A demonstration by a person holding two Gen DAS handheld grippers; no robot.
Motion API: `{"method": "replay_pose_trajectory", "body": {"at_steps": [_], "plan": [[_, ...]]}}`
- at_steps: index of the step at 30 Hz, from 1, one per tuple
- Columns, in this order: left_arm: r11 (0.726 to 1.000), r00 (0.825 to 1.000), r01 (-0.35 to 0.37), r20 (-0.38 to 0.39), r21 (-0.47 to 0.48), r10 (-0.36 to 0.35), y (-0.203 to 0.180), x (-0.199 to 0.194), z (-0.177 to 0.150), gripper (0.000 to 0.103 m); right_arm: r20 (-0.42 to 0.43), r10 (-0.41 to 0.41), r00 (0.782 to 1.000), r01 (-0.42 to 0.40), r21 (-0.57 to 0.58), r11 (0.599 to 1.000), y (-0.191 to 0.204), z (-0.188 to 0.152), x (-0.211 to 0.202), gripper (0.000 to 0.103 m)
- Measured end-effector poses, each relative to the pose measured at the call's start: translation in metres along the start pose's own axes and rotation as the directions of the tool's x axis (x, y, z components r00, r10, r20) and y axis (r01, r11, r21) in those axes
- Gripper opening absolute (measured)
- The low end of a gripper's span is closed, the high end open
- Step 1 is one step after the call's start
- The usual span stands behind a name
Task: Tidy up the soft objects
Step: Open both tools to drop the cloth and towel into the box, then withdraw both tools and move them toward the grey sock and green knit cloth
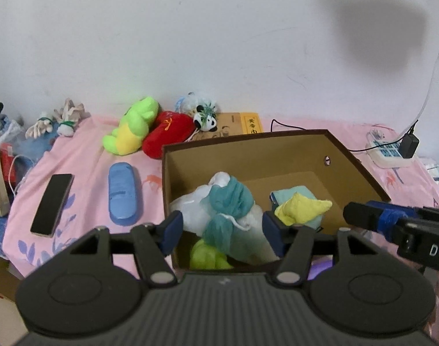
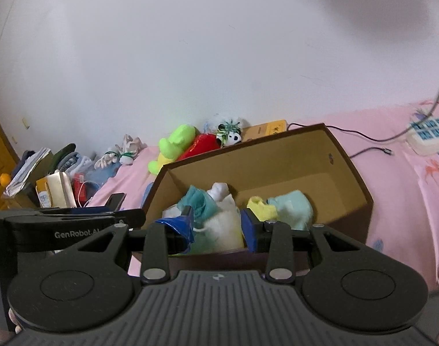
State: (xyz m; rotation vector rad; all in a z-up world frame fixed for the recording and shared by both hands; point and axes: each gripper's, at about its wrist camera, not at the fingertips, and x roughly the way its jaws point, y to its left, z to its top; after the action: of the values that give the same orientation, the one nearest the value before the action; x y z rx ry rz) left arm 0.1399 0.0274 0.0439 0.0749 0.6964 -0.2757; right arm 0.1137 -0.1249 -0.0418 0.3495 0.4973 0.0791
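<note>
Nearest the lens in the left wrist view, the left gripper stands with jaws apart and nothing pinched; behind it, lower centre, sits the cardboard box on the pink bedsheet. The right gripper, lower centre of its view, likewise has its jaws parted, empty as far as can be told. Inside the box lie a white-and-teal bundle, one yellow cloth, one pale mint cloth and a lime piece. Still outside, at centre left, three plush toys: one green plush, one red plush, one panda plush. These likely weigh little and compress readily; a pinch across the green torso or red midsection seems surest.
</note>
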Motion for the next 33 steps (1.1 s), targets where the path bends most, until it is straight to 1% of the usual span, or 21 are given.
{"method": "replay_pose_trajectory", "body": {"at_steps": [4, 8, 17, 23, 27, 33], "plan": [[1.0, 1.0, -0.003, -0.004, 0.008, 0.003, -0.001, -0.009, -0.007, 0.063, 0.003, -0.004, 1.0, 0.004, 0.018, 1.0, 0.001, -0.01, -0.012, 0.019], [1.0, 1.0, -0.01, -0.008, 0.019, 0.01, -0.002, -0.016, -0.015, 0.064, 0.018, -0.03, 0.999, 0.03, -0.004, 1.0, 0.007, -0.02, -0.022, 0.02], [1.0, 0.999, 0.009, -0.039, 0.025, -0.009, -0.003, -0.026, -0.036, 0.064, 0.021, -0.072, 0.997, 0.073, -0.017, 0.997, 0.015, -0.046, -0.047, 0.02], [0.999, 0.998, 0.014, -0.054, 0.034, -0.012, -0.005, -0.032, -0.049, 0.065, 0.012, -0.079, 0.997, 0.079, -0.019, 0.997, 0.015, -0.061, -0.059, 0.02], [1.0, 0.998, 0.006, -0.065, 0.024, -0.005, -0.005, -0.038, -0.06, 0.065, -0.012, -0.074, 0.997, 0.074, -0.023, 0.997, 0.009, -0.07, -0.065, 0.021], [1.0, 0.995, -0.013, -0.102, -0.019, 0.011, -0.001, -0.043, -0.078, 0.065, -0.078, -0.056, 0.995, 0.054, -0.024, 0.998, -0.004, -0.085, -0.074, 0.021]]}}
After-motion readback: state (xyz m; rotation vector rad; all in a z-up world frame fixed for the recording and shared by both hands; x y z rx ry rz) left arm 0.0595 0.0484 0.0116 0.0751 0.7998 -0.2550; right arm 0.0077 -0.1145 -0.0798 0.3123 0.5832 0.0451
